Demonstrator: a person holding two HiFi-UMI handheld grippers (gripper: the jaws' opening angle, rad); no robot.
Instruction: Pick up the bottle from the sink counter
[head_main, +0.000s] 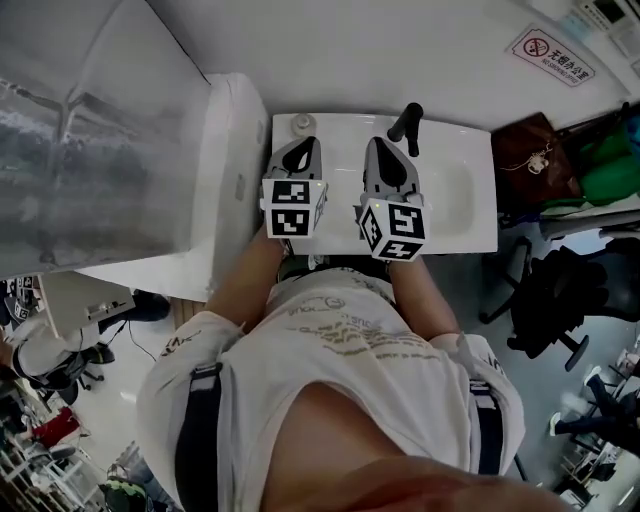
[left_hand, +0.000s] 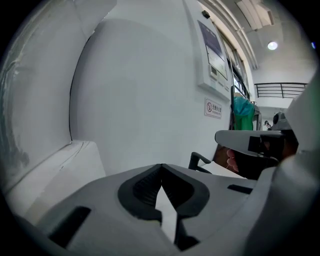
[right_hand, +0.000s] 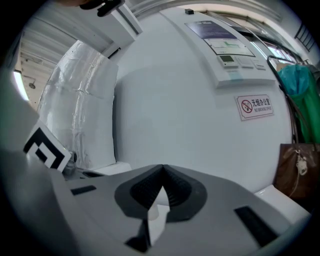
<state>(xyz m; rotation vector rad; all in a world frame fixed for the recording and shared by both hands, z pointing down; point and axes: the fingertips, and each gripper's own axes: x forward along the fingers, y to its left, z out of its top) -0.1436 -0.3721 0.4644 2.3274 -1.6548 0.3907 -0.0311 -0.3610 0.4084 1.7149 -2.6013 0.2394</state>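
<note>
In the head view, a small bottle (head_main: 303, 123) with a round pale cap stands at the back left corner of the white sink counter (head_main: 470, 215). My left gripper (head_main: 303, 145) hovers just in front of the bottle, shut and empty. My right gripper (head_main: 384, 147) hangs over the basin beside the black faucet (head_main: 405, 125), also shut with nothing in it. In the left gripper view the jaws (left_hand: 161, 168) meet at the tip, the faucet (left_hand: 198, 161) shows beyond them, and the bottle is hidden. The right gripper view shows its jaws (right_hand: 162, 169) closed, facing the white wall.
A white cabinet (head_main: 228, 170) and a plastic-wrapped unit (head_main: 90, 130) stand left of the sink. A brown bag (head_main: 530, 155), green bags (head_main: 610, 175) and a black office chair (head_main: 560, 295) are on the right. A no-smoking sign (head_main: 553, 55) hangs on the wall.
</note>
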